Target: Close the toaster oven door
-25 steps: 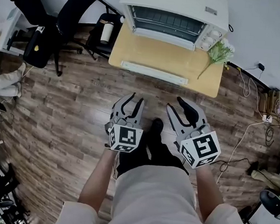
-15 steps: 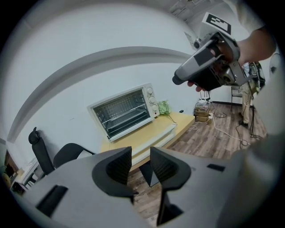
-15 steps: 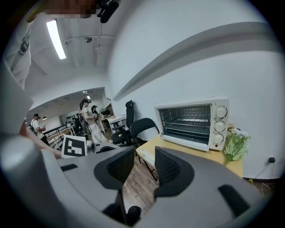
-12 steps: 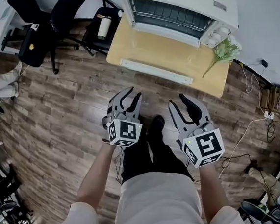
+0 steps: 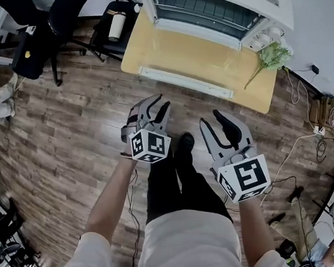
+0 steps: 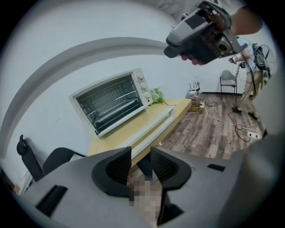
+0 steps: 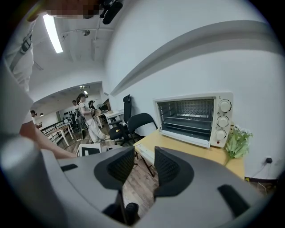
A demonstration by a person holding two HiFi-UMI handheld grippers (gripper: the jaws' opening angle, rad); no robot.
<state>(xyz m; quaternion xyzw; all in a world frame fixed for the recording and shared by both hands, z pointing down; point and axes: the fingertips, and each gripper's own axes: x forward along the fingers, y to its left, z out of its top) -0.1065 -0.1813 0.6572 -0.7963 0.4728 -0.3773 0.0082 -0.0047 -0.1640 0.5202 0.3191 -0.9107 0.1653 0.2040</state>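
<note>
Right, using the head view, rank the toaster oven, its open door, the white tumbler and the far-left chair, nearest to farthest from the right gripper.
From the right gripper:
1. Open door, lying along the table's front edge.
2. Toaster oven, at the table's back.
3. White tumbler, off the table's left end.
4. Far-left chair, by the picture's left edge.

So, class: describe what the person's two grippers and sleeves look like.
Both the left gripper and right gripper have grey bodies with curved black ribbed pads. Each carries a white cube printed with black square markers. The person wears pale short sleeves.
</note>
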